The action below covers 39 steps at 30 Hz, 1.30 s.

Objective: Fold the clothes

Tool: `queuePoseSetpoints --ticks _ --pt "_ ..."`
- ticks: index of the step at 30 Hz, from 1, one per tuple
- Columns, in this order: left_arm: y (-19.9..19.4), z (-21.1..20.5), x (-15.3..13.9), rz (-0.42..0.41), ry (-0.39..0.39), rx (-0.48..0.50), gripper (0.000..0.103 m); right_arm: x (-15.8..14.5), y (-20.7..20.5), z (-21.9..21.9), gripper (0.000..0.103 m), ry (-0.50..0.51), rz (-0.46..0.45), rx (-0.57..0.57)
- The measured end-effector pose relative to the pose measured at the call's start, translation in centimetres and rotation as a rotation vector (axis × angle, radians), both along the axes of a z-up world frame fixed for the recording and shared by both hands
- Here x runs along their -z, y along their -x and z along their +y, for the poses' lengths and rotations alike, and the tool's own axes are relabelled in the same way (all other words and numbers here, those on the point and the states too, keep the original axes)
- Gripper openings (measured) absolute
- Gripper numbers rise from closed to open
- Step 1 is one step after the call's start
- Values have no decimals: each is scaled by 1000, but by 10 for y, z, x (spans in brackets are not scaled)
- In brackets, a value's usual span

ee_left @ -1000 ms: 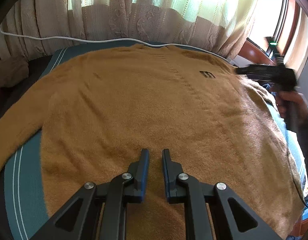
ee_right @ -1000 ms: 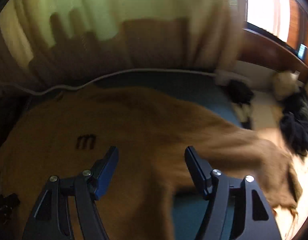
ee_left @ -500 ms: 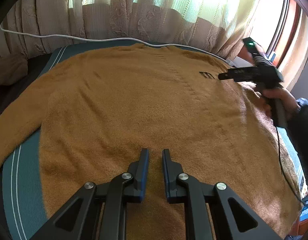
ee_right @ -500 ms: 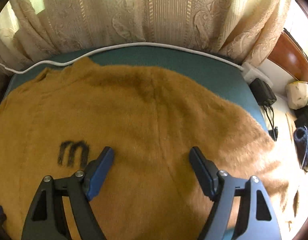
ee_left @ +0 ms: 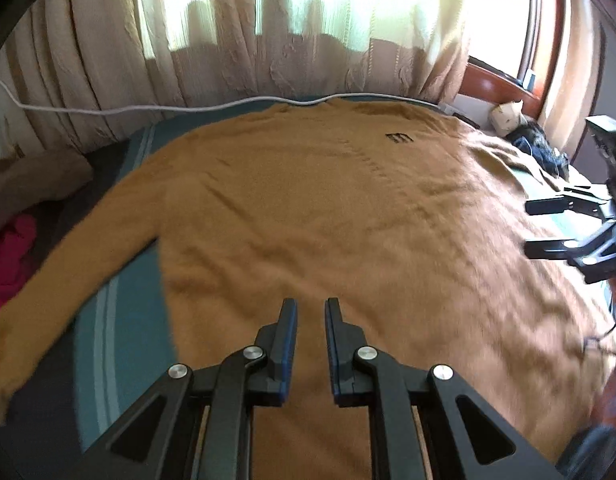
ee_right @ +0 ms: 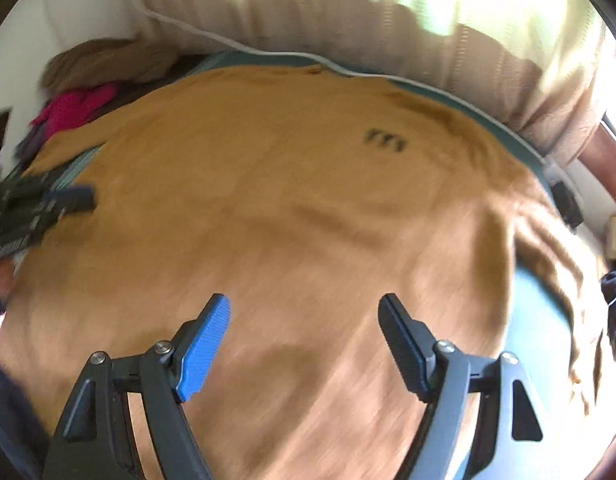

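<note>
Mustard-brown sweater (ee_left: 308, 208) spread flat, front up, over teal bed cover (ee_left: 107, 320); neckline toward curtain (ee_left: 267, 60), hem toward cameras. Small dark logo (ee_left: 398, 137) on chest, right of centre in left wrist view. One sleeve (ee_left: 67, 280) stretched out to lower left across teal cover, cuff near frame edge. White cable (ee_left: 147, 109) along far side of bed, under curtain. Pink garment (ee_left: 7, 256) and brownish bundle (ee_left: 31, 176) at left side, off the sweater. Left gripper (ee_left: 310, 308) low over hem area, jaws nearly closed with narrow gap, nothing between them; contact with fabric not determinable. Right gripper (ee_right: 303, 312) over lower body of sweater, jaws spread wide, empty, knit visible between them. Right gripper also visible at right edge of left wrist view (ee_left: 548, 224), over sweater's right side. Right wrist view motion-blurred; fold of fabric (ee_right: 528, 240) bunched at right, over teal cover. Dark items (ee_left: 540, 140) beyond bed's far right corner, not identifiable.
</note>
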<state>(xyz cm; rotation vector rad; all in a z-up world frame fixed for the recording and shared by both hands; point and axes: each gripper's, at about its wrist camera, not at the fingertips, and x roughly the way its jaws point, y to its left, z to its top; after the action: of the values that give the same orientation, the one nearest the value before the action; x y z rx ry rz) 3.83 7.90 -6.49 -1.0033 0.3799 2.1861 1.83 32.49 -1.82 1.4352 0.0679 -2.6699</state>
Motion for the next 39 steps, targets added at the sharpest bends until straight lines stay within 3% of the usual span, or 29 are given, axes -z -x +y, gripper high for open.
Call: queuePoseSetpoints --ticks 7,11,16,22,30,34,39 --pt "-54 -56 -6 63 31 84 15 -26 -78 -25 80 115 92 -66" --pt "-89 -84 -7 96 41 148 15 -34 -113 -42 80 118 135 -96" --pt "-124 -105 0 97 77 202 15 -23 -138 -81 80 90 150 -157" --pt "-144 -116 16 104 140 208 15 -3 -137 -146 80 97 128 -340" --pt "-143 -137 7 135 70 124 15 20 -114 -229 80 -20 118 -548" --pt "-141 -137 6 138 47 116 15 29 -100 -241 80 -72 97 -527" --pt "-141 -130 12 128 54 151 15 17 -86 -219 80 38 121 -391"
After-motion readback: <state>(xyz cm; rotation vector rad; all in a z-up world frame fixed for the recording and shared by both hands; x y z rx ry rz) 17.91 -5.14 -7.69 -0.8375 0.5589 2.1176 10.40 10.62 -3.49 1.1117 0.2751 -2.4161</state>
